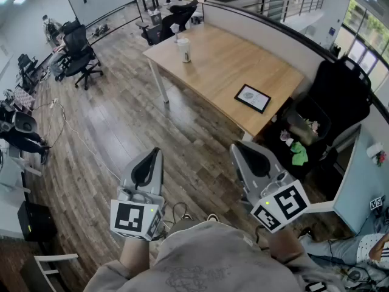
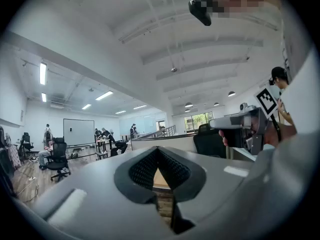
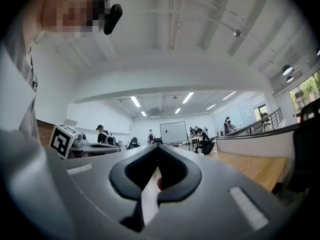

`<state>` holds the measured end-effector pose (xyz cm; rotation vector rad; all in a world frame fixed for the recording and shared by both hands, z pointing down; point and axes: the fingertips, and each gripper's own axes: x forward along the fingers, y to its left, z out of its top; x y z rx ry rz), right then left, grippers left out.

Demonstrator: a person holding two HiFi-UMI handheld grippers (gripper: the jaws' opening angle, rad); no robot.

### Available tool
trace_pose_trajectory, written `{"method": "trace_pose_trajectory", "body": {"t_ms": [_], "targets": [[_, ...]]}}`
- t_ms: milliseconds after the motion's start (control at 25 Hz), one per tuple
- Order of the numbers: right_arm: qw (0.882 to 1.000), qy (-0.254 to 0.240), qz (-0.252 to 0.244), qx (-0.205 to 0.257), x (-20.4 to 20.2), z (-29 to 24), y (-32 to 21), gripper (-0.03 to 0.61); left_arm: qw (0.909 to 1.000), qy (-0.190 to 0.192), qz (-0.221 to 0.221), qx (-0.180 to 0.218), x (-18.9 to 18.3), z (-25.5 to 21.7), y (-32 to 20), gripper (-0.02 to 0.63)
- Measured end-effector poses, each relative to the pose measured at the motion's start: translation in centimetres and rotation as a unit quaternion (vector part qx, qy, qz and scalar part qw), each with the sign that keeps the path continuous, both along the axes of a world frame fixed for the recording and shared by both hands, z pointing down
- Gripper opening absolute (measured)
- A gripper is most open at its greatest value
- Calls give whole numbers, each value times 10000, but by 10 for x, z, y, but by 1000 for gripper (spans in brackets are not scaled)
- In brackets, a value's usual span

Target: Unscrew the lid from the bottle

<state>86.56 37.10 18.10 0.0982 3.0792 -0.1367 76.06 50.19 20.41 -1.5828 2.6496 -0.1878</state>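
A pale bottle (image 1: 184, 49) stands upright on the far part of the wooden table (image 1: 225, 66), well away from both grippers. My left gripper (image 1: 153, 154) is held low in front of me over the floor, jaws shut with nothing between them. My right gripper (image 1: 238, 148) is beside it, also shut and empty, near the table's closest corner. In the left gripper view the closed jaws (image 2: 157, 151) point across the room, with the right gripper (image 2: 240, 126) at the right. The right gripper view shows its closed jaws (image 3: 157, 151) and the left gripper (image 3: 92, 146) to the left.
A flat framed card (image 1: 253, 98) lies near the table's front corner. Black office chairs stand at the left (image 1: 82, 56) and behind the table (image 1: 167, 23). A dark chair (image 1: 343, 96) and clutter with a green item (image 1: 299, 152) sit to the right.
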Motion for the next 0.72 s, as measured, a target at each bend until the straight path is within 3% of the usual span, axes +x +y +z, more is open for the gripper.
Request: {"method": "trace_pose_trajectory", "body": {"t_ms": [720], "targets": [[9999, 101, 29, 2, -5, 11, -23, 11, 10000, 10, -92, -30, -7, -4, -22, 2]]}}
